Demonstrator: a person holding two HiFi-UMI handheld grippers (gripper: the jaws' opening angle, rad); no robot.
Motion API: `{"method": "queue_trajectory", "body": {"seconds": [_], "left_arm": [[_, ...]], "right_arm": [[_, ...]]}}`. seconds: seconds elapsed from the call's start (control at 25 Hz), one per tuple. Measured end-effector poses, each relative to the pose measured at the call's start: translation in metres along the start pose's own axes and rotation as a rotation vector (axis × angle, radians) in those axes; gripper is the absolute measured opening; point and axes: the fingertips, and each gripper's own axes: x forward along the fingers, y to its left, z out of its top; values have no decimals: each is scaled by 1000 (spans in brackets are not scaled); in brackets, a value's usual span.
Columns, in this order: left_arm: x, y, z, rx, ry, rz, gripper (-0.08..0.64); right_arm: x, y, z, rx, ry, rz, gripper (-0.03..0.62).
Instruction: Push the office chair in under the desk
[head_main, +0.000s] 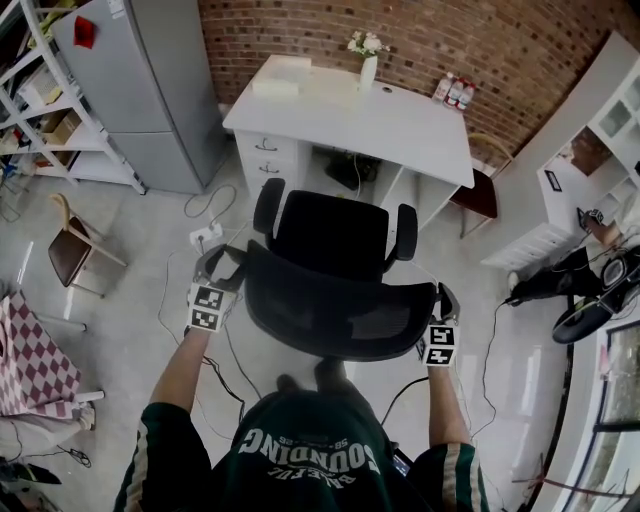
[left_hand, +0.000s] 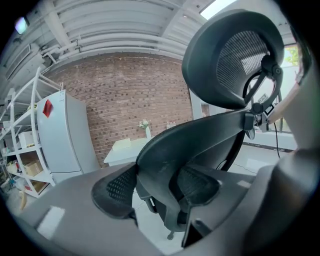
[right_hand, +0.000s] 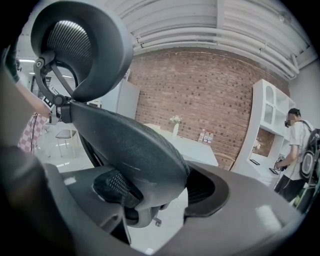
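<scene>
office chair (head_main: 335, 240): centre of frame, just below white desk (head_main: 400, 125), not yet under it
left gripper (head_main: 228, 268): clamped on left edge of backrest (head_main: 340, 315)
right gripper (head_main: 442, 303): clamped on right edge of backrest

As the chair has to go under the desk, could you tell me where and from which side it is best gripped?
Grip the backrest at its two side edges, coming from behind, away from the desk. Its thin rim fits between jaws, and the seat already faces the desk.
</scene>
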Motion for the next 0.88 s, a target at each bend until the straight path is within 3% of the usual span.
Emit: {"method": "queue_trajectory", "body": {"seconds": [0.68, 0.88], "left_arm": [[81, 46, 23, -3, 41, -15, 256], [88, 52, 29, -21, 5, 21, 256]], "right_arm": [[64, -18, 31, -2, -14, -39, 299], [81, -19, 35, -17, -8, 33, 282]]}}
